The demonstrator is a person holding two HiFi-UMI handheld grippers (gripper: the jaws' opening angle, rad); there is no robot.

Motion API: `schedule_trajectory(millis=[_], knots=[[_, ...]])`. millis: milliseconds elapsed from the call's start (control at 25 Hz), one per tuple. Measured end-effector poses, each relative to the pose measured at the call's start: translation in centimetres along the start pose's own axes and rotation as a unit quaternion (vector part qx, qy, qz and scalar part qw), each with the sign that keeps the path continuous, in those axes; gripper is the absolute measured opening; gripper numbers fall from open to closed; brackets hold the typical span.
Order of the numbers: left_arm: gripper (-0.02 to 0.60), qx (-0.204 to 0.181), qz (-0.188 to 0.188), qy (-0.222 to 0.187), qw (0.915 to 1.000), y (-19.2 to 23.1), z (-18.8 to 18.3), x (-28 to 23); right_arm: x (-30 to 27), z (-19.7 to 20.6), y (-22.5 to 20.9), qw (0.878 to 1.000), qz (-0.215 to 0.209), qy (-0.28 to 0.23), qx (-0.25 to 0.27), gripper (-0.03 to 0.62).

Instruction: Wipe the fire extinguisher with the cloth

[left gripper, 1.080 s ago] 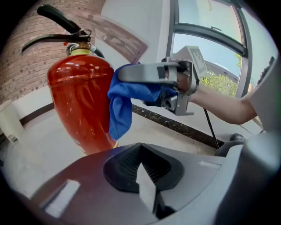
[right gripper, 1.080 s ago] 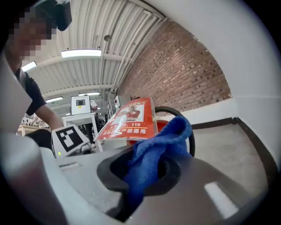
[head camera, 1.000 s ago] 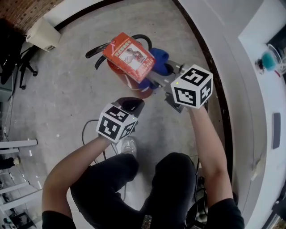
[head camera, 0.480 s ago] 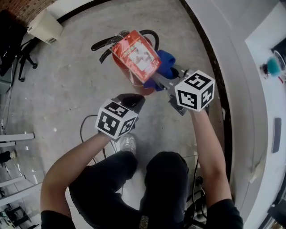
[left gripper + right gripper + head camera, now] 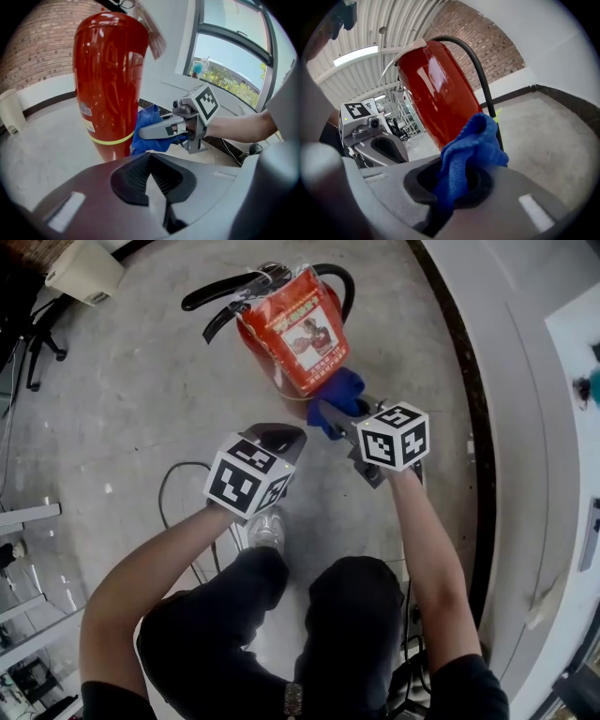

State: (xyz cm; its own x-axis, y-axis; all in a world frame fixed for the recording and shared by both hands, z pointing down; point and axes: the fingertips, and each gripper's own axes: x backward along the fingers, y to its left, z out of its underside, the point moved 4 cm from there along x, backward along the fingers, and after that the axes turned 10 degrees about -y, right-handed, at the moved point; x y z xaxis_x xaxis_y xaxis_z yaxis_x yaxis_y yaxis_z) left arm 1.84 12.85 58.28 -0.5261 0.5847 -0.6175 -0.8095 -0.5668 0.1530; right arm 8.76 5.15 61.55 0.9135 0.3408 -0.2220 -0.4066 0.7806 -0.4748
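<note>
Pressing the blue cloth (image 5: pixel 342 390) against the fire extinguisher (image 5: pixel 110 79) low at its 5 o'clock side, right tongs (image 5: pixel 330 413) clamped on the cloth for wiping. The extinguisher stands on the floor (image 5: pixel 141 381) at 12 o'clock (tag (image 5: pixel 305 329) dangling). Left tongs (image 5: pixel 278 439) closed, empty, spare at 7 o'clock.

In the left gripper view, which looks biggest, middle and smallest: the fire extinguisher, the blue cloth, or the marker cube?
Biggest: the fire extinguisher.
Middle: the blue cloth, partly hidden.
Smallest, but only just: the marker cube.

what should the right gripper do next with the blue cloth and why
Probably sweep the right gripper upward along the red metal fire extinguisher: its jaws pinch the crumpled blue cloth, which sits low by the cylinder, with most of the red wall above it.
</note>
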Motion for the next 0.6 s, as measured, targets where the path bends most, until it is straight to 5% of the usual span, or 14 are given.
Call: schedule_trajectory(millis=[600], knots=[[0.006, 0.048, -0.037, 0.012, 0.9981, 3.4, 5.0, 1.8, -4.8, 12.6, -4.7, 0.983, 0.123, 0.093, -0.098, 0.026]])
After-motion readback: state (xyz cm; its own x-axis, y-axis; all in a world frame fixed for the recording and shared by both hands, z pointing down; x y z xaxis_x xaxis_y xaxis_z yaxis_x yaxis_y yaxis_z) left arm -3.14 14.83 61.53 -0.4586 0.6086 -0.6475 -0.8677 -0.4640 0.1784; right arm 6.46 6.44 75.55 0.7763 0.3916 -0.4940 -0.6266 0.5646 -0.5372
